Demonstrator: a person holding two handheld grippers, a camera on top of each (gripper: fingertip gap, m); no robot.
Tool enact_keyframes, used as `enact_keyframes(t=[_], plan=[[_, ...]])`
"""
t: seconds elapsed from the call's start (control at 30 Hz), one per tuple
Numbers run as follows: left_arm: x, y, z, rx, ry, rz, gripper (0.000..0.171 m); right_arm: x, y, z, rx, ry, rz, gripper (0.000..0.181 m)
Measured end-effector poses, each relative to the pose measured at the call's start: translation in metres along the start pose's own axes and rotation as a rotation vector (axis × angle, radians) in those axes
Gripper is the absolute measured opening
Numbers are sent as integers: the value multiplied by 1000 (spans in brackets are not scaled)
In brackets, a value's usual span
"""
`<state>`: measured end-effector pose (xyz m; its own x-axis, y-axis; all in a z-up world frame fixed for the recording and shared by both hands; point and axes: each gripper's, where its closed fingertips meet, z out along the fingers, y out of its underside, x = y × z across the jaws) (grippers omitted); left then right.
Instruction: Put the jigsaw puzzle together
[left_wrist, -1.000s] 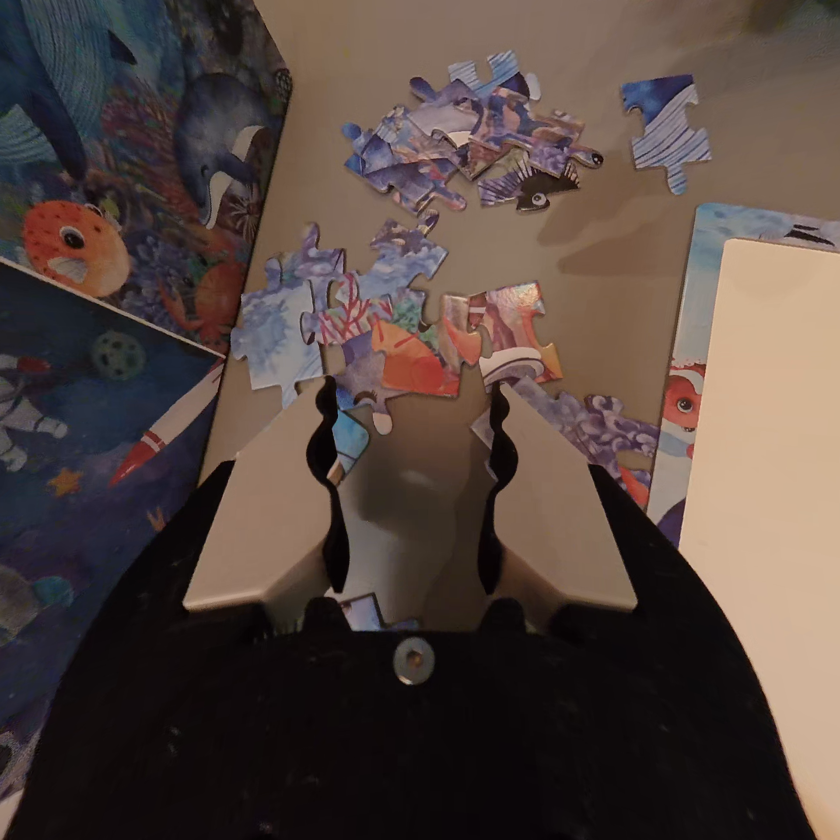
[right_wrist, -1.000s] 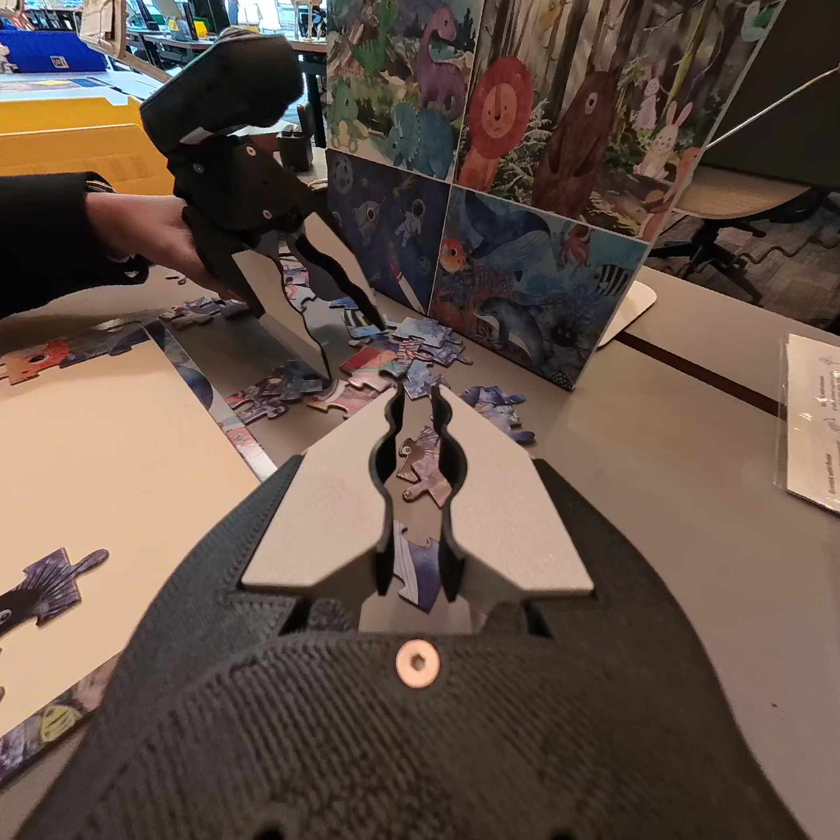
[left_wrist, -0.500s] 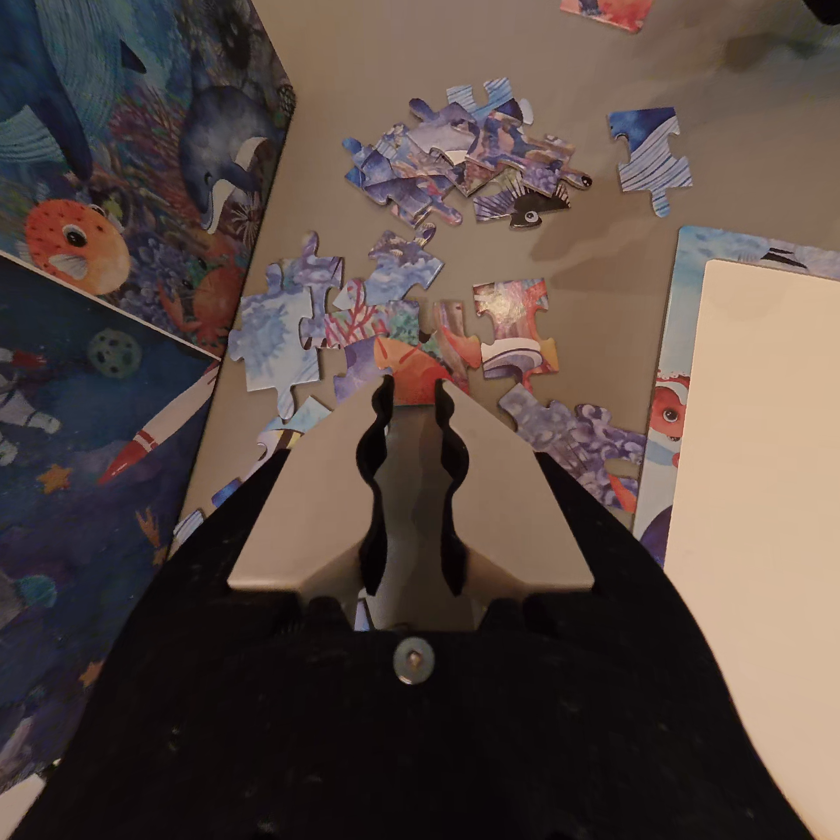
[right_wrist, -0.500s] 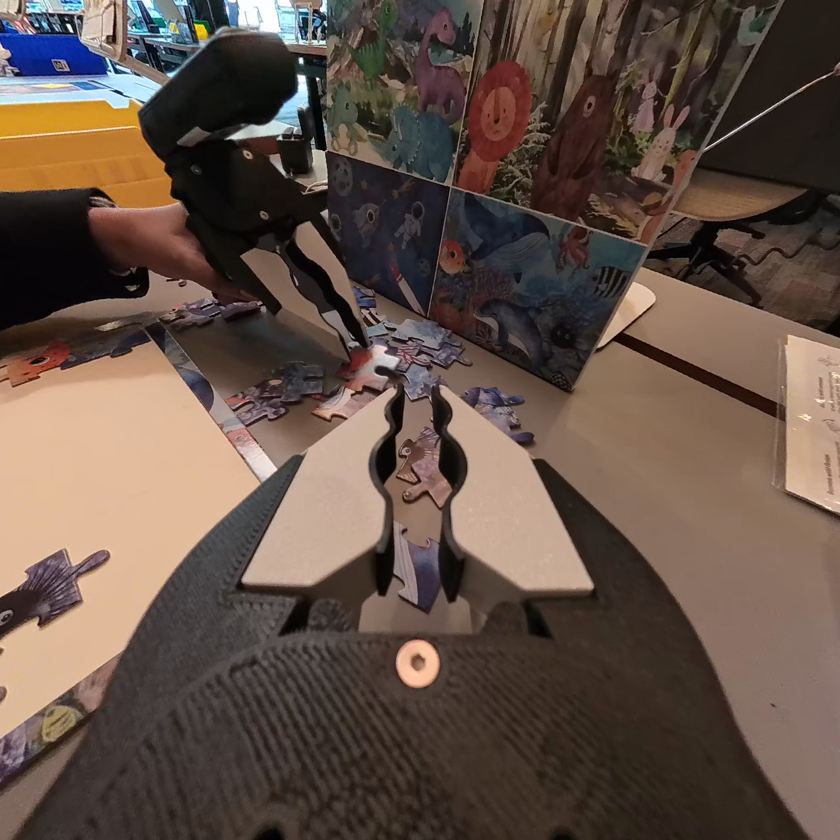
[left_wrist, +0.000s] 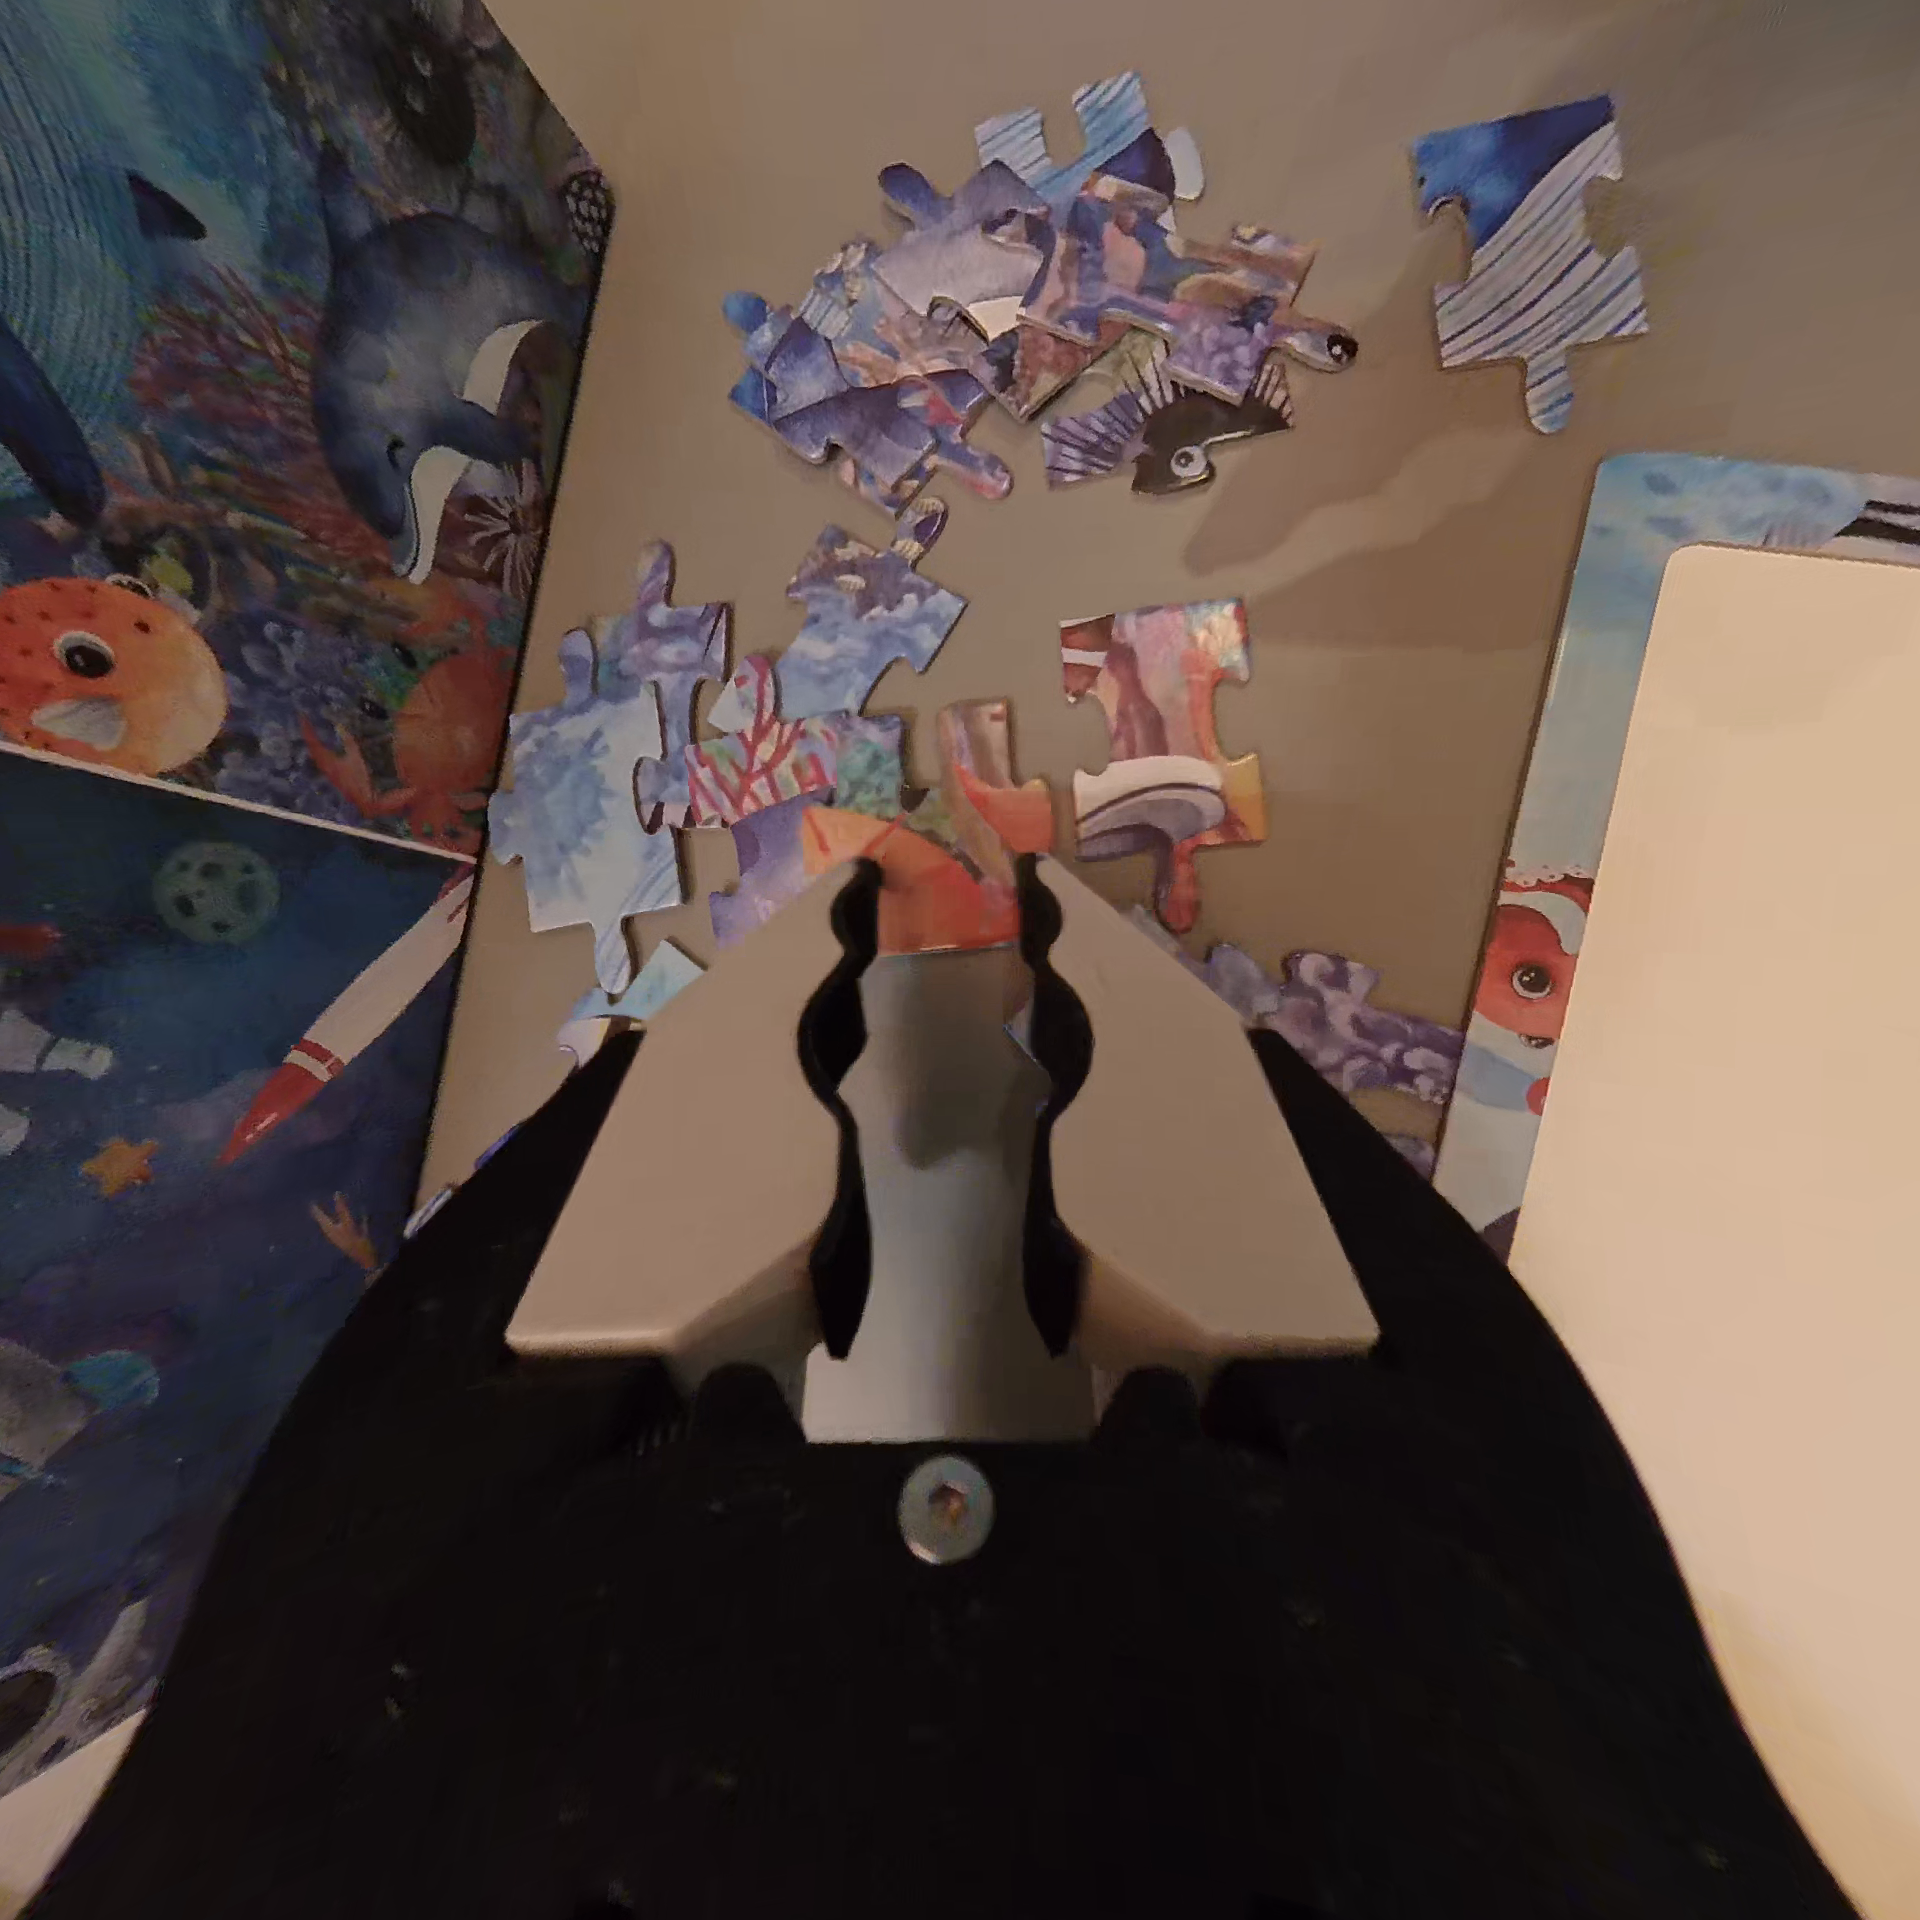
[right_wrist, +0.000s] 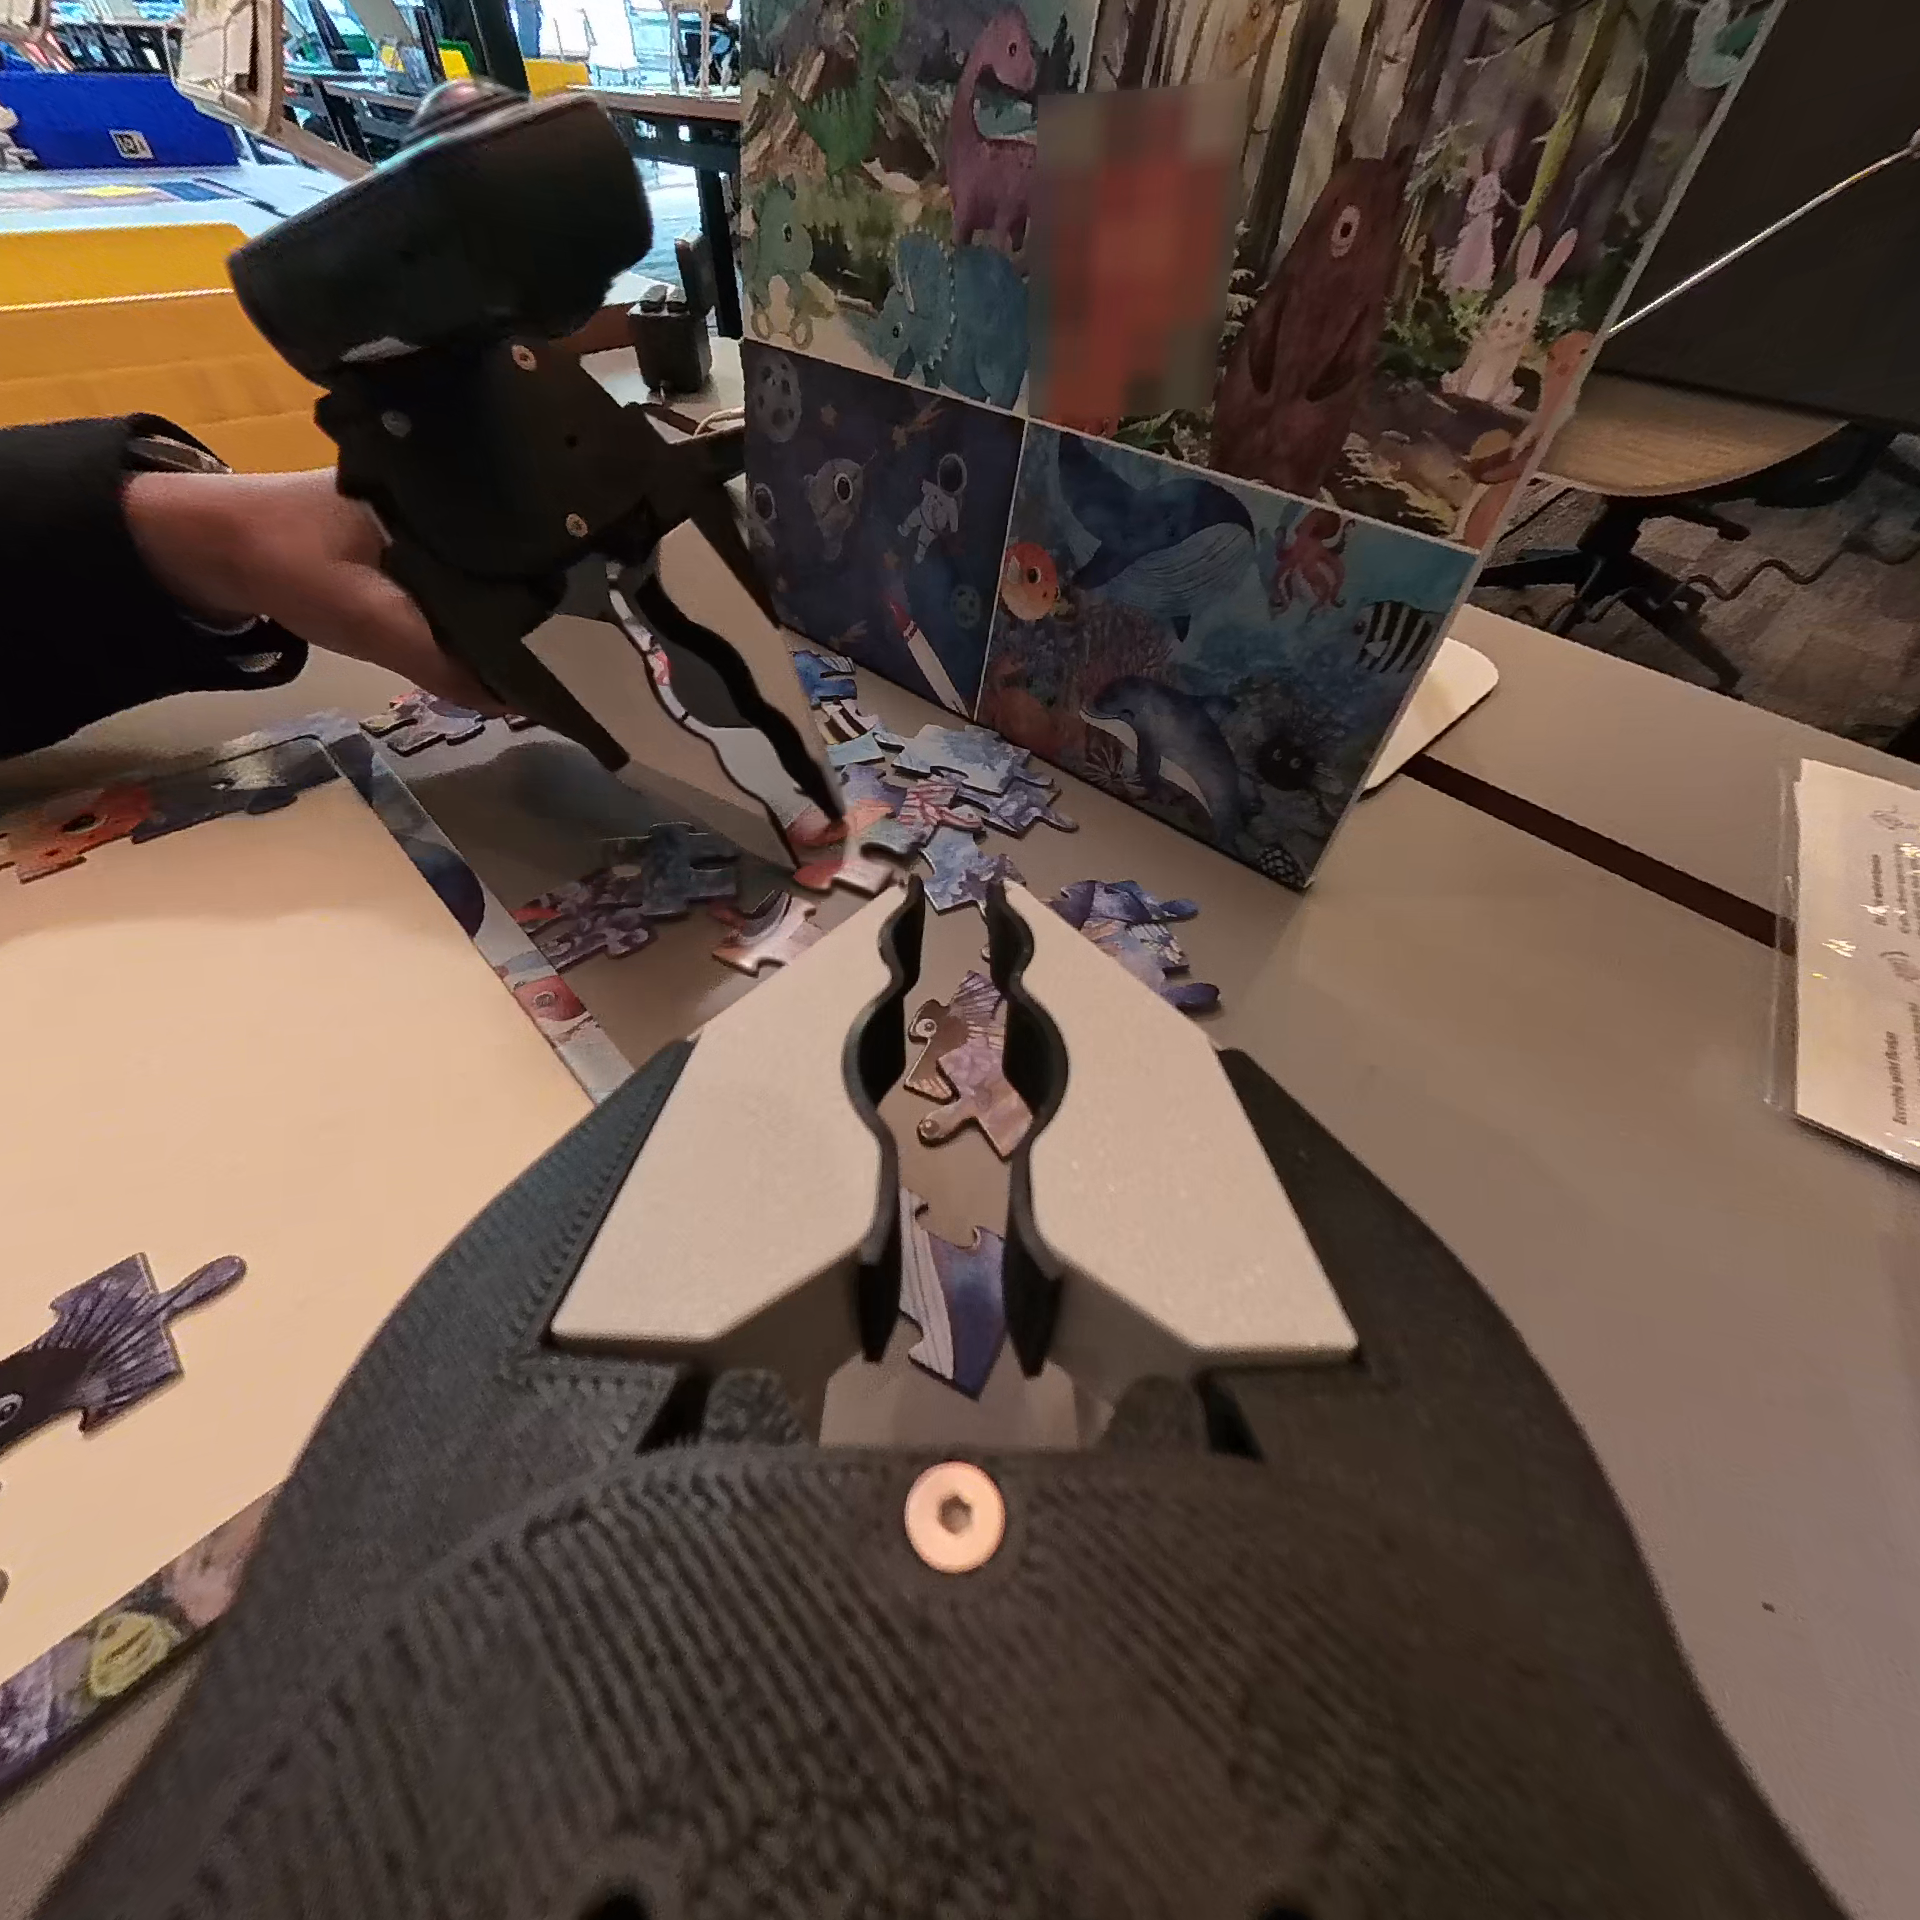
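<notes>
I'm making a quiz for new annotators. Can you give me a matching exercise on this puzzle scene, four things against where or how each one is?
Things:
1. blue striped piece
2. sheet in a clear sleeve
3. picture panel
4. left claw

Place or state:
A. stands upright on the table
B. lies flat at the far right, away from every piece
C. tips down at the orange piece
D. lies alone, just beside the pile of pieces

Pairs: 1-D, 2-B, 3-A, 4-C
</notes>
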<state>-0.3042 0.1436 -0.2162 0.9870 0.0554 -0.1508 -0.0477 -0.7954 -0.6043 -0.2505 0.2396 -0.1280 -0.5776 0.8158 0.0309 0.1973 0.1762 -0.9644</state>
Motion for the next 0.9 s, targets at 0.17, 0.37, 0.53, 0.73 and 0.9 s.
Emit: enact_keyframes(t=[0.17, 0.37, 0.53, 0.73, 0.9], plan=[[0, -1, 1, -41, -102, 110, 9, 0, -1, 0, 1, 1, -4, 10], [0, -3, 1, -50, -140, 134, 9, -2, -2, 0, 2, -1, -9, 11], [11, -6, -6, -10, -73, 43, 20, -5, 0, 3, -11, -8, -19, 11], [12, 10, -49, 69, -168, -58, 23, -14, 13, 17, -107, 50, -25, 21], [15, 40, -91, 214, -191, -283, 23, -44, 9, 56, -175, 30, 52, 51]])
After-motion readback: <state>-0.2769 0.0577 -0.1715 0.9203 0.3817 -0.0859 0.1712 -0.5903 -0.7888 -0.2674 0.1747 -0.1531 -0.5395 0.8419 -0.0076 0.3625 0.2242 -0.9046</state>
